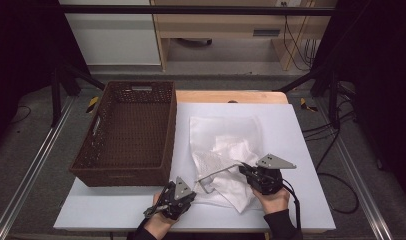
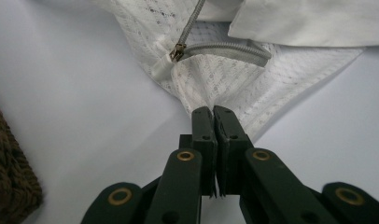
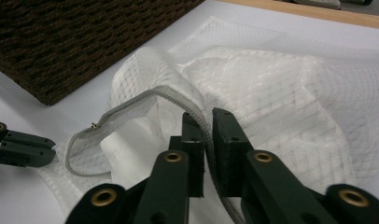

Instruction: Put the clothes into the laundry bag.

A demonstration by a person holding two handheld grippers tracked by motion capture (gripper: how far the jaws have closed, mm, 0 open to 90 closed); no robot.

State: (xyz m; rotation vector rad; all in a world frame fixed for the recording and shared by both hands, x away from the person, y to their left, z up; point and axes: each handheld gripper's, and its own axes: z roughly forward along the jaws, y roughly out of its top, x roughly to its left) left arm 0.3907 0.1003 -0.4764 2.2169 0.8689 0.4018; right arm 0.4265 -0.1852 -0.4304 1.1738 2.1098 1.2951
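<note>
A white mesh laundry bag [image 1: 223, 145] lies on the white table [image 1: 291, 130], its grey zipper [image 1: 218, 172] open and arching up. My left gripper [image 1: 193, 193] is shut on the bag's near mesh corner [image 2: 214, 100], just below the zipper pull [image 2: 177, 51]. My right gripper [image 1: 243, 168] is shut on the zipper edge [image 3: 197, 112] and holds it lifted. In the right gripper view, my own jaws [image 3: 207, 122] pinch the zipper tape, and the left gripper [image 3: 19, 147] shows at far left. A smooth white cloth [image 2: 309, 18] lies at the bag's mouth.
A brown wicker basket [image 1: 163, 167] with cut-out handles stands on the table's left side, close to the bag and to my left gripper. A wooden strip [image 1: 231, 96] runs along the table's far edge. Metal rails and cables flank the table.
</note>
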